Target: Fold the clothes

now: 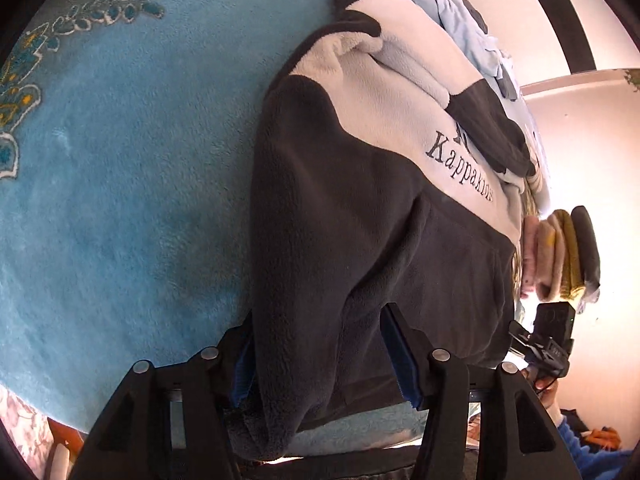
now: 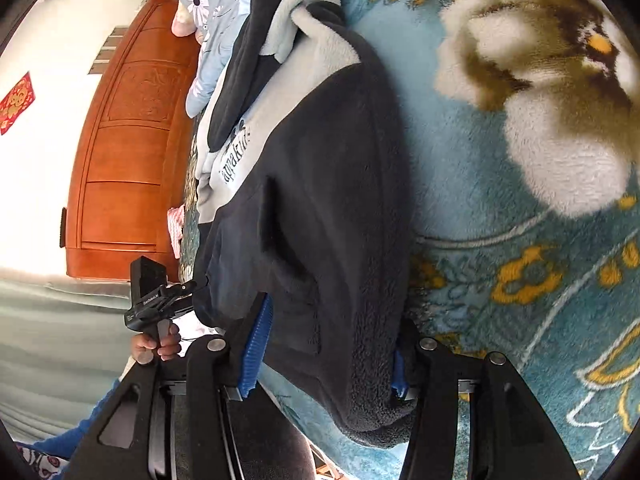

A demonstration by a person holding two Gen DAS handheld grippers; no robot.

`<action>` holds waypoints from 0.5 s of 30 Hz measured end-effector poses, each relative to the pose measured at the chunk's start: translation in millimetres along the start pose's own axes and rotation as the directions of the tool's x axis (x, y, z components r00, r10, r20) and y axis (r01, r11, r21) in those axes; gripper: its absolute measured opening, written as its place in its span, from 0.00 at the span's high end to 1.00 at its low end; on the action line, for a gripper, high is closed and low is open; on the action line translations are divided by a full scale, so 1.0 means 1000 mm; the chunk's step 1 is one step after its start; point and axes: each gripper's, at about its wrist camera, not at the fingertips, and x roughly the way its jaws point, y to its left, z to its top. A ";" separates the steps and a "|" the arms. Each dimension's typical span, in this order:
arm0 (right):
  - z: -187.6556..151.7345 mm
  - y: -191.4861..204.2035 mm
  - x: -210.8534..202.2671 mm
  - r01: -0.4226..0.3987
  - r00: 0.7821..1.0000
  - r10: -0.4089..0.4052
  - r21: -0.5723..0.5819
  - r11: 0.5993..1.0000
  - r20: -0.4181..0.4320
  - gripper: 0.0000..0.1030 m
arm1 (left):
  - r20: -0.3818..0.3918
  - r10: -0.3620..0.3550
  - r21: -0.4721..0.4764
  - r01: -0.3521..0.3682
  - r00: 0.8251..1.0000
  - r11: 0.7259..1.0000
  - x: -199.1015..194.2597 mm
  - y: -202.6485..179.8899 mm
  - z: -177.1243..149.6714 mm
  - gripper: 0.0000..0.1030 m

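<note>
Both gripper (image 1: 326, 356) tips half-buried in dark fleece (image 1: 340, 208).

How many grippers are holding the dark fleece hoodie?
2. The left gripper clamps one side of the hoodie hem; the right gripper clamps the other side. None seems hidden.

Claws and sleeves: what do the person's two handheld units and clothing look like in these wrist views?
Both claws, left claw and right claw, have black angular plastic fingers with round silver pivot pins and ribbed blue pads. Seen from the right wrist, the other unit is a black pistol-grip body topped by a boxy black camera with small white lettering. The person wears a blue sleeve.
</note>
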 end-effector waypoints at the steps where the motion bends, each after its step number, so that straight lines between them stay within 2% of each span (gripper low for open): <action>1: 0.000 -0.002 0.001 0.007 1.000 -0.007 0.017 1.000 0.005 0.63 | -0.003 0.012 0.008 -0.012 1.000 1.000 0.001 -0.002 -0.004 0.42; 2: 0.001 -0.004 0.002 0.014 1.000 -0.015 0.035 0.999 0.011 0.77 | -0.009 0.040 0.018 -0.040 0.999 0.999 0.001 -0.005 -0.006 0.47; 3: 0.002 -0.003 0.003 0.030 1.000 -0.030 0.040 0.999 0.006 0.86 | -0.014 0.073 0.027 -0.073 0.997 0.997 0.002 -0.009 -0.008 0.51; 4: 0.002 -0.002 0.003 0.049 0.999 -0.049 0.039 0.998 -0.003 0.89 | -0.019 0.105 0.037 -0.105 0.994 0.994 0.003 -0.012 -0.010 0.65; 5: 0.004 0.001 0.003 0.053 0.999 -0.053 0.036 0.998 -0.006 0.90 | -0.019 0.122 0.043 -0.122 0.992 0.992 0.002 -0.015 -0.013 0.75; 7: 0.006 0.008 0.000 0.055 0.998 -0.055 0.020 0.998 -0.007 0.91 | -0.009 0.143 0.057 -0.143 0.990 0.988 -0.003 -0.021 -0.018 0.82; 13: 0.014 0.039 -0.029 0.021 1.000 -0.021 -0.081 0.996 0.004 0.92 | 0.030 0.203 0.162 -0.205 0.979 0.965 -0.032 -0.062 -0.039 0.87; 15: 0.006 0.049 -0.040 0.008 1.000 -0.010 -0.110 0.994 -0.015 0.93 | 0.033 0.201 0.187 -0.204 0.979 0.961 -0.047 -0.069 -0.052 0.87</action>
